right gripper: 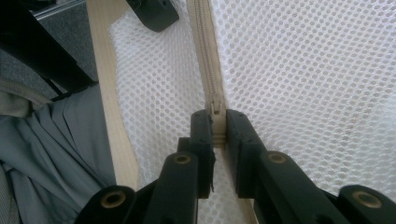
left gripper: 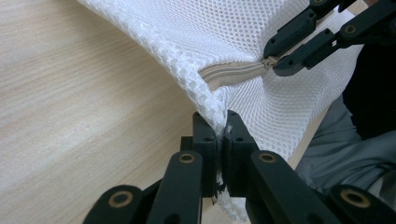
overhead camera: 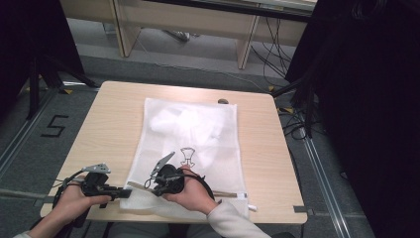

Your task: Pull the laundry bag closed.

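White honeycomb-mesh laundry bag (overhead camera: 190, 144) with a beige zipper (right gripper: 205, 56); pale wood-grain table (overhead camera: 114, 119); black grippers; grey floor at twelve o'clock.

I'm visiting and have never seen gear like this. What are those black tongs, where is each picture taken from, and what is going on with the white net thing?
There is no robot here: a person holds a hand tool with two black jaws in each hand. One picture looks down from above the wooden table; the other two come from small cameras that ride on the tools and look along their jaws.

On the table lies a white mesh laundry bag with pale cloth inside. The left gripper is shut on the bag's near corner. The right gripper is shut on the zipper pull of the beige zipper that runs along the bag's near edge. One tool seems to steady the bag while the other works the zipper.
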{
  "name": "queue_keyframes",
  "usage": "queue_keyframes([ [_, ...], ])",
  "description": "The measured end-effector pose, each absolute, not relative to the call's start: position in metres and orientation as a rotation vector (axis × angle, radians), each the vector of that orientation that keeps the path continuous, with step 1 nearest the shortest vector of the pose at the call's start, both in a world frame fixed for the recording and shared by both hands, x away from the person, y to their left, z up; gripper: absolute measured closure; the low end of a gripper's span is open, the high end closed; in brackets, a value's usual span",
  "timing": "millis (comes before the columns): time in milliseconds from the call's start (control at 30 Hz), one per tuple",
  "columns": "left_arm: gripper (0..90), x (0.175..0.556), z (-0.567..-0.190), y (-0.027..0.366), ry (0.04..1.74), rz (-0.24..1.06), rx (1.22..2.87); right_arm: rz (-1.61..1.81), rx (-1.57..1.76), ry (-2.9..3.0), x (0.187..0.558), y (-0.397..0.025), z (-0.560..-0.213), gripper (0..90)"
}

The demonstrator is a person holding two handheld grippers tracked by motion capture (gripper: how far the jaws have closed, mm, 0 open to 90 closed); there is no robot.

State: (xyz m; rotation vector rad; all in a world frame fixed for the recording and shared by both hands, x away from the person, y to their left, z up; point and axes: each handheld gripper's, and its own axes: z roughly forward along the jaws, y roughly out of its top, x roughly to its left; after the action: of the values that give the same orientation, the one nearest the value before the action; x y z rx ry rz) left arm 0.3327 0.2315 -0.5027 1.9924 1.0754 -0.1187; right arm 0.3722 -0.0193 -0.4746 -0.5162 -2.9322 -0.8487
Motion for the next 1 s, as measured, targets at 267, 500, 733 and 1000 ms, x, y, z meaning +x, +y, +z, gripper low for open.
queue_keyframes([
  [267,85.4,0.333,-0.503,0.231,1.079,-0.107,1.979,-0.841,-0.507,-2.931,0.372,-0.024,-0.473,82.2],
  [500,85.3,0.333,-0.503,0.231,1.08,-0.105,1.978,-0.845,-0.507,-2.935,0.372,-0.028,-0.472,82.2],
  [733,85.3,0.333,-0.504,0.231,1.076,-0.101,1.977,-0.838,-0.517,-2.935,0.372,-0.03,-0.471,82.2],
  [1000,85.3,0.333,-0.503,0.232,1.078,-0.101,1.984,-0.834,-0.514,-2.934,0.372,-0.033,-0.47,82.2],
])
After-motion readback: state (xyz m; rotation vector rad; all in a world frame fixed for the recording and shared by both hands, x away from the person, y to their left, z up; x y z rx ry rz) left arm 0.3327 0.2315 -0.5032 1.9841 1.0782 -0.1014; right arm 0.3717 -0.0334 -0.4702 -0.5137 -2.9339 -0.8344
